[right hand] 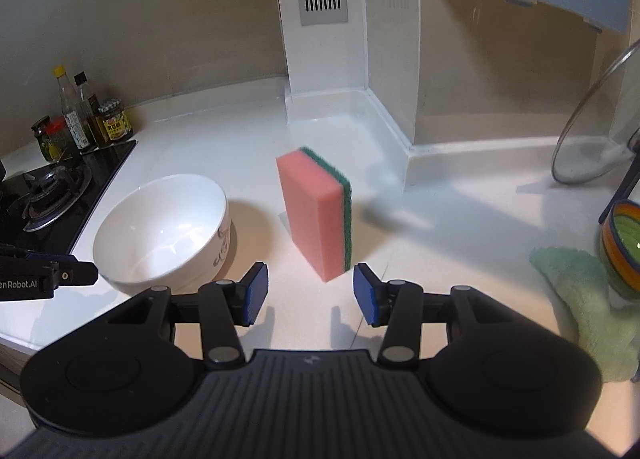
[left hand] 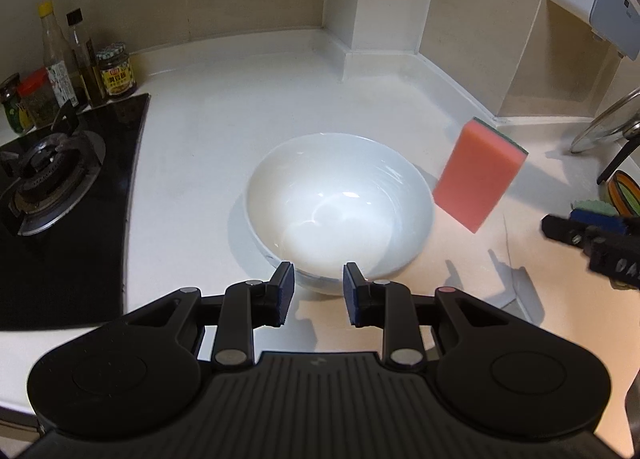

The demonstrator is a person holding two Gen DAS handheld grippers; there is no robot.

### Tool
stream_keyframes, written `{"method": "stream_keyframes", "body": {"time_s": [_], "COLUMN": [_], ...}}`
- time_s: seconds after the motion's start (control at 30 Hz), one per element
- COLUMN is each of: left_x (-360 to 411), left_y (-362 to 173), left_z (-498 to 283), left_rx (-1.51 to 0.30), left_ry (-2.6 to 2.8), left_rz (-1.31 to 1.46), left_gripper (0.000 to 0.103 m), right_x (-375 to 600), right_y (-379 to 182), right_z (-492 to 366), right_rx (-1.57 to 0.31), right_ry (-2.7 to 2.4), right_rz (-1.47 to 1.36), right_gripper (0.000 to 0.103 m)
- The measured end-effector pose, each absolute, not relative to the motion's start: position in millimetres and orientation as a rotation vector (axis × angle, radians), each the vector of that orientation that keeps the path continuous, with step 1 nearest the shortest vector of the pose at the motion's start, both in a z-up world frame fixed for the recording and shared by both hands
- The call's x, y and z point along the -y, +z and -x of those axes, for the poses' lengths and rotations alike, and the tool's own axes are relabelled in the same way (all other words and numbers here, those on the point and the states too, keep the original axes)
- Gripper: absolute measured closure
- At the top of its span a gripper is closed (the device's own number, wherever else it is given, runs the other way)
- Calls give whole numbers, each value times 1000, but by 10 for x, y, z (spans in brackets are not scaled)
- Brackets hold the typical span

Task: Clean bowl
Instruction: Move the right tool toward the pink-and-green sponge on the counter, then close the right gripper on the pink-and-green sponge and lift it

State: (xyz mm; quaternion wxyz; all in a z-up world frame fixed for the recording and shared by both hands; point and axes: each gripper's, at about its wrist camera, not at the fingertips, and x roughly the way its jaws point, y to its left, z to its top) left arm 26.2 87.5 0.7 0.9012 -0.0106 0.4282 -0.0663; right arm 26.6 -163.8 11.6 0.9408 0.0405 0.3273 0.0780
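A glossy white ceramic bowl (left hand: 340, 207) sits upright on the counter; right of it, a pink-and-green rectangular sponge (right hand: 316, 211) stands tilted on end.

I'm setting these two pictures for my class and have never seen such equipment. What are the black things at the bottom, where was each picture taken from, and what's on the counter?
Each black shape is a hand-held two-finger gripper; a person carries one in each hand. One picture looks along the left gripper, the other along the right gripper. Both are open and hold nothing. On the white counter sit a white bowl and a pink-and-green sponge standing on end. A gas stove and condiment bottles are on the left.
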Motion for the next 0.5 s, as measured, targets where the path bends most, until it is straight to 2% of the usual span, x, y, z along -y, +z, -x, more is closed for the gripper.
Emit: {"method": "stream_keyframes", "body": {"time_s": [0.27,0.5], "left_x": [-1196,-1383], "left_y": [-57,-26], "left_z": [-320,-344], "left_rx": [-894,-871], "left_ry": [-118,-34], "left_rz": [8,128], "left_gripper": [70,70], "right_x": [1587,1397], "right_y": [619,522], "right_z": [-754,-1435], "right_rx": [-704,-907], "right_ry": [238,399], "right_rz": [156,344], "right_gripper": [60,60]}}
